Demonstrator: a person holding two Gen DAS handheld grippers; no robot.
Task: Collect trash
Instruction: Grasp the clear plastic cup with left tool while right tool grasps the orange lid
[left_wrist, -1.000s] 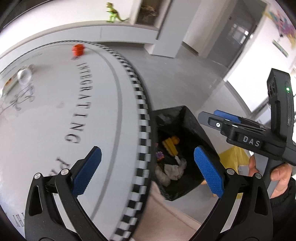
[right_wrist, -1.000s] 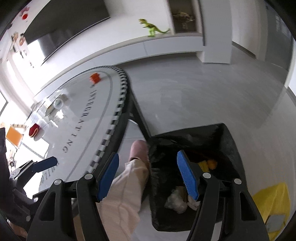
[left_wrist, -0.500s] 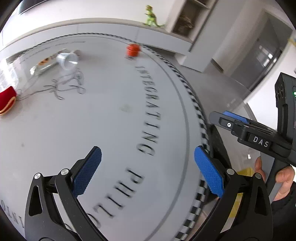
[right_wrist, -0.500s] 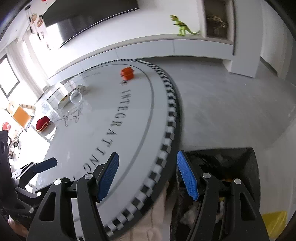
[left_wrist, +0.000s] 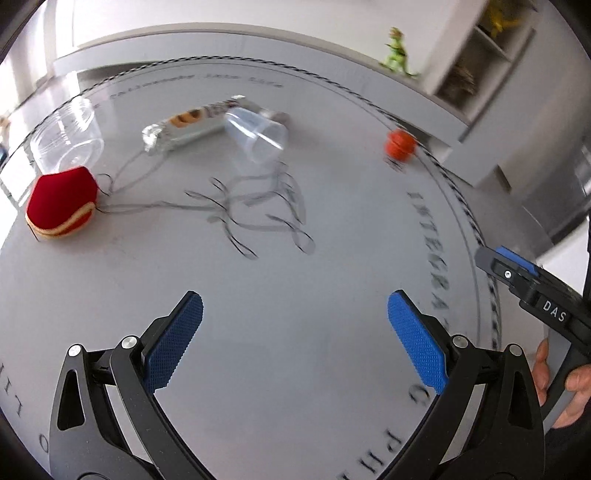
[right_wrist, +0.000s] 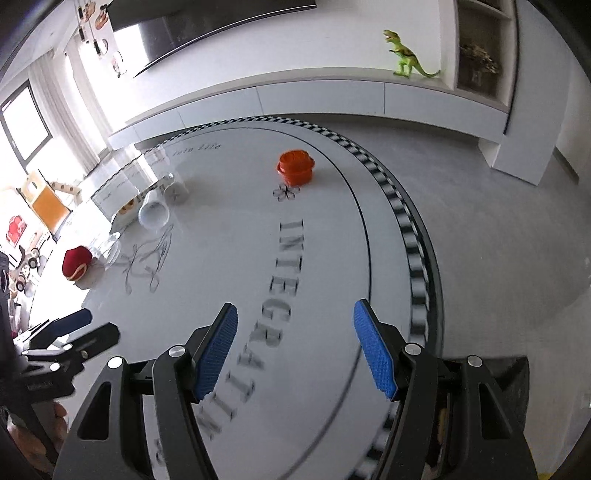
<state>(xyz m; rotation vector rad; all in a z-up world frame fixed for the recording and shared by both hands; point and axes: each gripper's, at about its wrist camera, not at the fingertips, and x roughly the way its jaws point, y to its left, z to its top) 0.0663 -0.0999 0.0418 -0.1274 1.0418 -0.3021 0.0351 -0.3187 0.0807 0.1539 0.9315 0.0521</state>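
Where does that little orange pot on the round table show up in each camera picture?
Left wrist view: the orange pot sits upper right, near the table's checkered rim.
Right wrist view: the pot is upper centre, above the word INTEGRATING.
Shared landmark: the green toy dinosaur on the ledge behind.

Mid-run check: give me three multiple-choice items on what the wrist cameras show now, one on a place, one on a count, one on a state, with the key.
1. Where is the orange container?
A. On the table near its checkered edge
B. In the bin
C. Between the right gripper's pads

2. How many clear plastic cups are on the table?
A. None
B. Two
C. Five

3. How is the left gripper?
A. Shut on a cup
B. Shut on the red object
C. Open, holding nothing

Key: 1 A, it sits on the table beside the edge pattern. 2 B, one upright cup and one tipped cup. 3 C, only bare tabletop shows between its blue pads.
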